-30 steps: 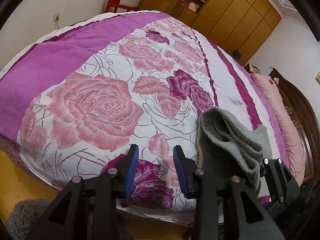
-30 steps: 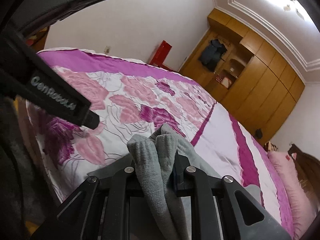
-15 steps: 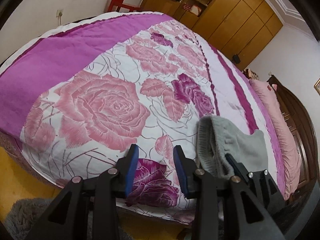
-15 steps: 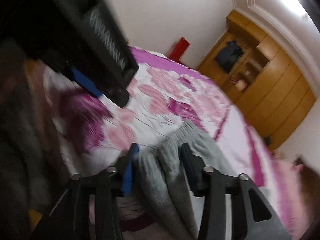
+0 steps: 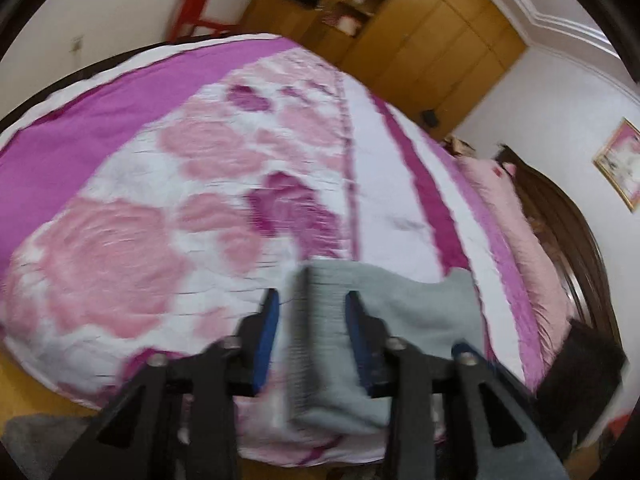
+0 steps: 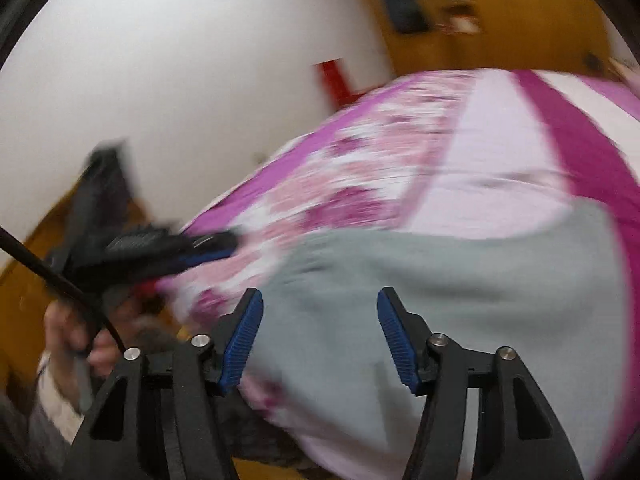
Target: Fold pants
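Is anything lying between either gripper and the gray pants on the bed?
Nothing visible. The gray pants lie directly ahead of the open right gripper, and the left gripper frames their ribbed edge.

Both views are smeared by motion blur, the right wrist one worse: the bedspread pattern runs into streaks and the wardrobe is soft. Light is even, indoor, fairly bright, with faint shadows. Fisheye bends the bed edges and darkens the corners; the near fingers stay sharp

Black claw, ribbed blue pads, silver screws
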Demonstrator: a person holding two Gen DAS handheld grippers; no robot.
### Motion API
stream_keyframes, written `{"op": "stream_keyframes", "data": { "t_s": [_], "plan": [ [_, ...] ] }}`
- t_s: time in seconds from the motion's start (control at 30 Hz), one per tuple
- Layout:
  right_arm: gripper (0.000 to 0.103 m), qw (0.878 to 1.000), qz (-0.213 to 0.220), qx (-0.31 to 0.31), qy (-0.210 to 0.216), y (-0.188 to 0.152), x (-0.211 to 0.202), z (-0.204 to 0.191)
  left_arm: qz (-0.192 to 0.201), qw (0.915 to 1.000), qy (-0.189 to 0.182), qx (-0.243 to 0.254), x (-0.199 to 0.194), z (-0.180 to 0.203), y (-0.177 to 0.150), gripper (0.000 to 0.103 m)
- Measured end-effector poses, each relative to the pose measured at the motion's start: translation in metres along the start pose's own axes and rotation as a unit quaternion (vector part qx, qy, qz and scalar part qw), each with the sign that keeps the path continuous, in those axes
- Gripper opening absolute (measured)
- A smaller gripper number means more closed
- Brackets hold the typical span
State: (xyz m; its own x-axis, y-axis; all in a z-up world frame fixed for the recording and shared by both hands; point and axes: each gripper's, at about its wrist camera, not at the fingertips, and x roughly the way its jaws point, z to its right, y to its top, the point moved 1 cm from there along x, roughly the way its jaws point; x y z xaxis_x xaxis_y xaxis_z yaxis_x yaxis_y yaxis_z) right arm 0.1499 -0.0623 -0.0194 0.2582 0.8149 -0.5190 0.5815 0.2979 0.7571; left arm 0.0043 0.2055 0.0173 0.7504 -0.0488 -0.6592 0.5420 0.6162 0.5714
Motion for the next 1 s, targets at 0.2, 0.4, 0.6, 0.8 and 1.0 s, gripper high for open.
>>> {"op": "stream_keyframes", "data": {
  "t_s": [0.2,0.4,0.6,0.8,1.0],
  "plan": [
    [0.019,0.994,0.013,0.102,-0.022,-0.009,-0.035,0.086,-0.048,0.9950,0.049,0.073,0.049,0.036,-0.033,0.008],
    [0.000,0.982,-0.011,0.182,-0.047,-0.050,-0.035,0.146,-0.063,0.9906,0.078,0.093,0.056,0.035,-0.043,0.005],
    [0.000,0.982,0.014,0.183,0.036,-0.001,-0.042,0.169,-0.016,0.9864,0.102,0.128,0.045,0.055,-0.020,0.037],
    [0.000,0.986,-0.073,0.137,0.064,0.027,0.035,0.190,-0.039,0.9878,0.110,0.103,0.086,0.044,-0.012,0.037],
    [0.000,0.970,0.009,0.242,0.021,0.033,0.030,0.270,-0.015,0.9833,0.115,0.141,0.095,0.057,-0.008,0.037]
  ]
}}
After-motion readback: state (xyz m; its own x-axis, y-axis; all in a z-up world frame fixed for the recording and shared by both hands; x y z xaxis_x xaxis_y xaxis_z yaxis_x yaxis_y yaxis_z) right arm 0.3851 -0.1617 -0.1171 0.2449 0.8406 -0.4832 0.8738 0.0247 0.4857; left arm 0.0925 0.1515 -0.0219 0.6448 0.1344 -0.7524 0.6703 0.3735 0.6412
